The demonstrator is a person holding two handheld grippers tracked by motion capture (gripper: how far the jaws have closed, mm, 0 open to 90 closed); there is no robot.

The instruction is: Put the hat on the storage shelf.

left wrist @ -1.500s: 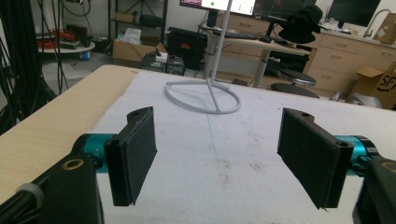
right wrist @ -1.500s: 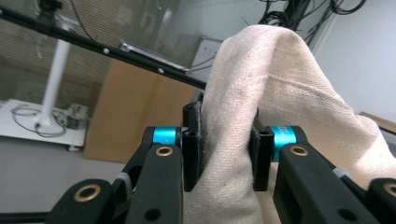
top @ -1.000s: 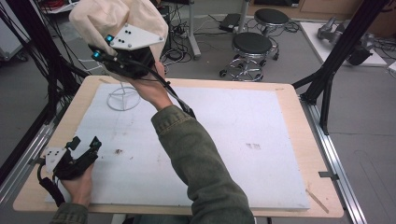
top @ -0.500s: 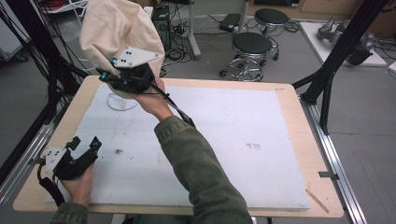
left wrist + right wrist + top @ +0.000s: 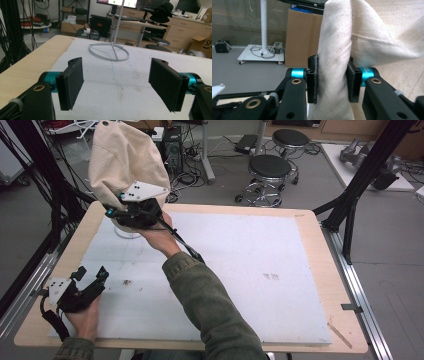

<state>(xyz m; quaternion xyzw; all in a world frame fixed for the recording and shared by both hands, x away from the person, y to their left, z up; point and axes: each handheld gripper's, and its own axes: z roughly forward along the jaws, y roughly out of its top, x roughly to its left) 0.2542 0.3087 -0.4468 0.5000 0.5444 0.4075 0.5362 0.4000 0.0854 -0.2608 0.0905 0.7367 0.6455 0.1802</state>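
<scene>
Cloth is the job: I have the cream cloth bag (image 5: 125,165) draped over the white wire stand (image 5: 110,50) at the table's (image 5: 310,285) far left corner, and my right gripper (image 5: 131,214) has a fold of it between its jaws, which have just been easing apart though the pads still touch the fabric. My left gripper (image 5: 87,282) rests near the front edge, jaws wide apart and empty. I judge this the letting-go step; next I should open fully and back away without dragging the bag.
</scene>
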